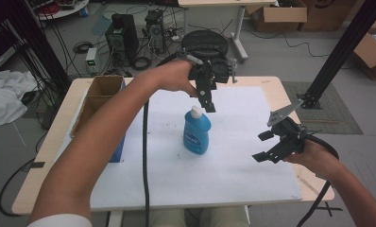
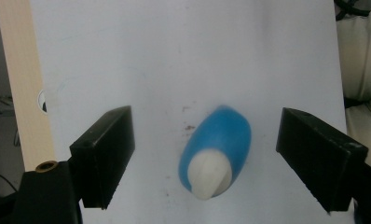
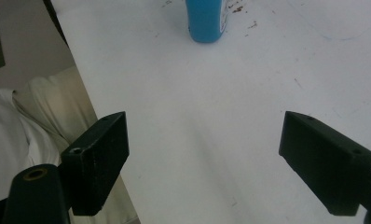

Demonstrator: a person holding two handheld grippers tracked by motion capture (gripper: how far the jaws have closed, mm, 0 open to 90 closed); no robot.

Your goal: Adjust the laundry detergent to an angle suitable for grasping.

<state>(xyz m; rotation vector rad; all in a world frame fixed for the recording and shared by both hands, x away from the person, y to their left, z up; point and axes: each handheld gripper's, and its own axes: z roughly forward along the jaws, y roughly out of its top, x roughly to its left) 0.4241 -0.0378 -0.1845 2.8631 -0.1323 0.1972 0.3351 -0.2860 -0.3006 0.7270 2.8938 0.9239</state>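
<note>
Hovering over the upright blue bottle (image 1: pixel 197 133), wide-spread left gripper (image 1: pixel 206 98); right gripper (image 1: pixel 267 145) likewise wide

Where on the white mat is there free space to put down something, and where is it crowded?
The white mat is bare between the blue bottle and the near edge, and between the bottle and the right gripper. The far right part also looks free. It is crowded around the bottle, where the open left gripper hovers above its cap, and at the left by the cardboard box.
</note>
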